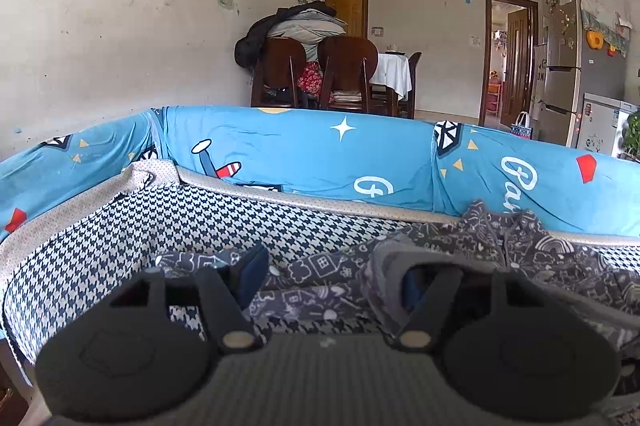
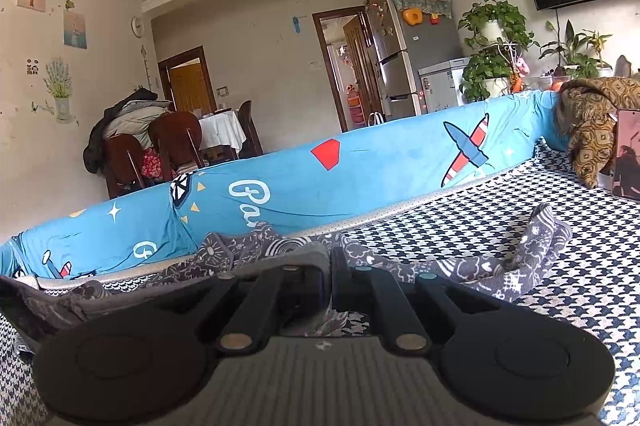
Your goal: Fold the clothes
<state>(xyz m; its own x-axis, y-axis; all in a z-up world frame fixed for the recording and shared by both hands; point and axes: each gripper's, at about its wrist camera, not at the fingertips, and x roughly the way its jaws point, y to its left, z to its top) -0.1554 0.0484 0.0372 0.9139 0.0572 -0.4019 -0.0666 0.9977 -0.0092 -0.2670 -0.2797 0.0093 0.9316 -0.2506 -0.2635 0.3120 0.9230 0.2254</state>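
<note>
The grey doodle-print garment (image 2: 472,266) lies crumpled on the houndstooth sofa cover (image 2: 560,226), its long axis running from lower left to a sleeve end cocked up at centre right. It is soft knit with white line drawings. My right gripper (image 2: 327,286) is pinched tight on a fold of it. My left gripper (image 1: 332,282) stands half-wide, cloth draped over its right finger (image 1: 412,286), gripping nothing.

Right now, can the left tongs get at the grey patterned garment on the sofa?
Probably yes. The left tongs stand open right over the garment, with nothing between them and the cloth. The right tongs are shut on another part of it.
</note>
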